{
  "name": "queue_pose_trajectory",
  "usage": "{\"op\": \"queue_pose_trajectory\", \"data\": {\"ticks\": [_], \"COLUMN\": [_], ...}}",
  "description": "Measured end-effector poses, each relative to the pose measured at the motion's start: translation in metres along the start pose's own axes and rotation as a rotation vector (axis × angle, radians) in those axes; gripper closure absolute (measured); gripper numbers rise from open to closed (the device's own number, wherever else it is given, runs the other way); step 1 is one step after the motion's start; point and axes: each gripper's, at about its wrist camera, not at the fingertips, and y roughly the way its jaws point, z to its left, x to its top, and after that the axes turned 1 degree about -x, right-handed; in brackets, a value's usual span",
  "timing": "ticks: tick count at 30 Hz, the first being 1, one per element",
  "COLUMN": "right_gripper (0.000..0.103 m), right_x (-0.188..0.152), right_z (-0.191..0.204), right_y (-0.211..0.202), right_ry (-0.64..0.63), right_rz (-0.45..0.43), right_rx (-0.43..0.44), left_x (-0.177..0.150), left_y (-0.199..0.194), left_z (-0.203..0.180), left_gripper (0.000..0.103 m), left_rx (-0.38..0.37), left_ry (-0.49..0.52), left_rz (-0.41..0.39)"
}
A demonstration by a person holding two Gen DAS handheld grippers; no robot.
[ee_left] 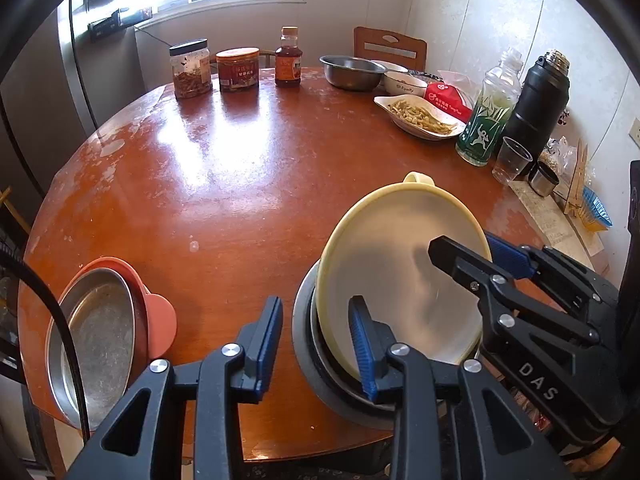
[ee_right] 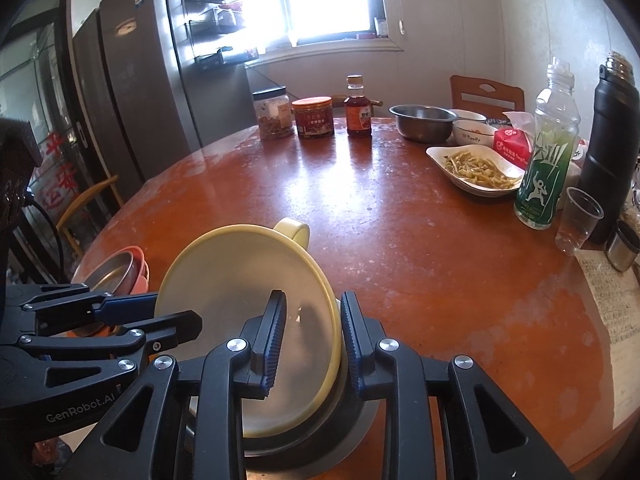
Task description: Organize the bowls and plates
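A: Two grippers, one bowl. The right gripper (ee_right: 310, 334) has its jaws pinched on the near rim of the yellow bowl (ee_right: 248, 312), one blue ribbed pad inside, one outside.

B: And the left gripper (ee_left: 316, 344)?

A: Jaws parted, holding nothing; the bowl's rim sits by its right finger.

B: How does the bowl lie?

A: Tilted, handle pointing away, leaning in the dark pot (ee_right: 352, 416) at the table's (ee_right: 440, 280) near edge. Smooth plastic, likely slippery. The pink bowl (ee_left: 160, 316) with a steel plate (ee_left: 100, 344) inside waits further left.
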Motion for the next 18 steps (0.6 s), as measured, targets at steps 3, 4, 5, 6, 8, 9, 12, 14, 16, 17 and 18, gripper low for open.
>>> {"op": "queue_pose_trajectory", "data": {"ticks": [3,4,5,6,8,9,12,14,16,17,18], "right_gripper": [0.064,0.064,0.064,0.062,0.056,0.053,0.049,0.045,0.044,0.044,0.042], "right_x": [0.002,0.002,0.003,0.003,0.004,0.004,0.005,0.005,0.004,0.005,0.005], "right_z": [-0.003,-0.003,-0.004,-0.005,-0.007,-0.009,-0.012,-0.015,-0.017,-0.018,-0.019], "right_y": [-0.006,-0.008,-0.01,-0.012,-0.017,-0.019,-0.024,-0.027,-0.03,-0.031,-0.032], "right_ry": [0.013,0.016,0.016,0.017,0.03,0.037,0.046,0.055,0.062,0.066,0.069], "right_rz": [-0.018,-0.022,-0.025,-0.029,-0.037,-0.042,-0.051,-0.056,-0.061,-0.062,-0.064], "right_rx": [0.011,0.009,0.007,0.005,0.005,0.01,0.004,-0.001,0.001,0.001,0.001], "left_x": [-0.001,-0.001,-0.001,-0.001,-0.001,-0.002,-0.002,-0.002,-0.003,-0.004,-0.004], "left_y": [-0.004,-0.005,-0.006,-0.008,-0.011,-0.013,-0.017,-0.019,-0.022,-0.023,-0.024], "left_z": [0.002,0.003,0.004,0.005,0.007,0.008,0.011,0.011,0.011,0.011,0.011], "left_gripper": [0.065,0.063,0.062,0.061,0.057,0.056,0.054,0.053,0.052,0.052,0.051], "left_rx": [0.001,0.0,0.001,0.002,0.005,0.007,0.02,0.025,0.03,0.031,0.032], "left_ry": [-0.009,-0.011,-0.016,-0.019,-0.027,-0.03,-0.038,-0.041,-0.043,-0.044,-0.045], "left_rz": [-0.007,-0.009,-0.011,-0.014,-0.021,-0.024,-0.033,-0.037,-0.042,-0.044,-0.046]}}
